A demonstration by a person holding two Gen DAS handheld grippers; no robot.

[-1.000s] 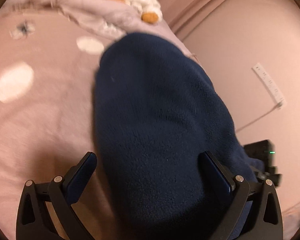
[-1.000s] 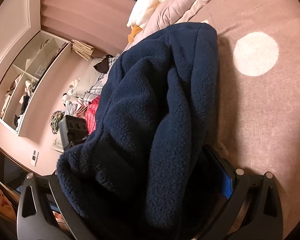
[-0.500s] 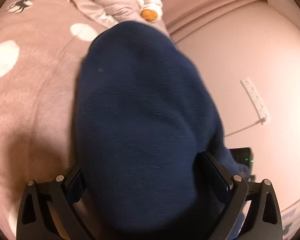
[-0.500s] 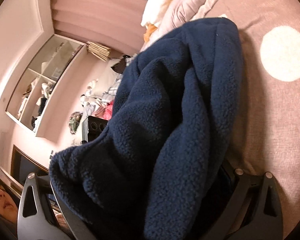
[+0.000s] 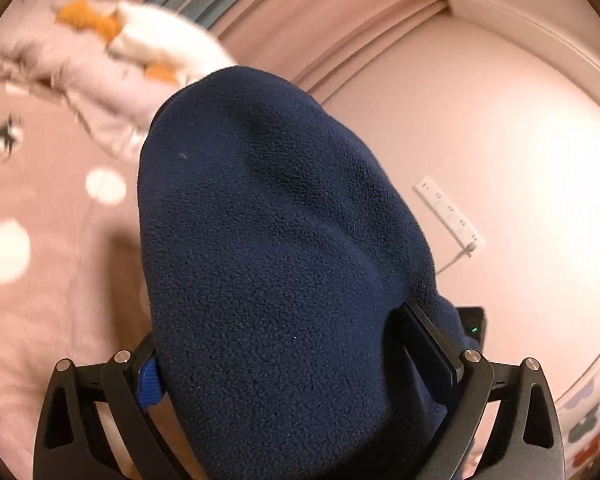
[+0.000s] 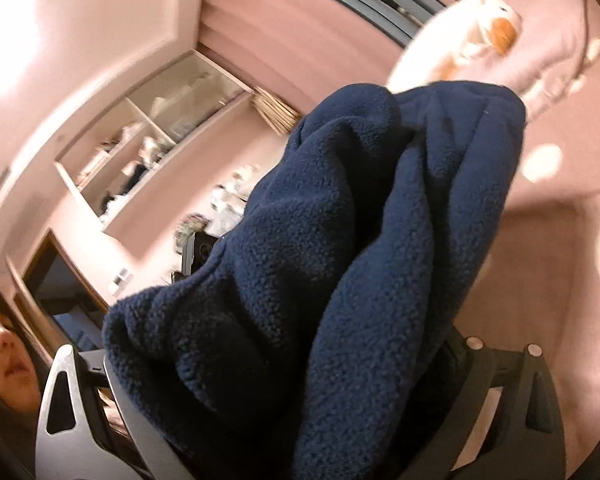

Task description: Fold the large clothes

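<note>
While both grippers are raised above the pink bed (image 5: 40, 320), the navy fleece (image 5: 284, 248) hangs bunched between them. The left gripper (image 5: 300, 364) is clamped on a thick fold; the right gripper (image 6: 300, 392) likewise pinches a wad of it. The fabric looks soft, bulky and limp, fairly light, so it will likely sag and slump. Corners or a hem edge would give cleaner holds than these mid-cloth bunches.

Left hand-held gripper (image 5: 288, 360): black fingers spread wide, navy fleece garment (image 5: 276, 248) bunched between them. Right hand-held gripper (image 6: 300, 392): fingers likewise apart, fleece draped across, contact hidden.
</note>
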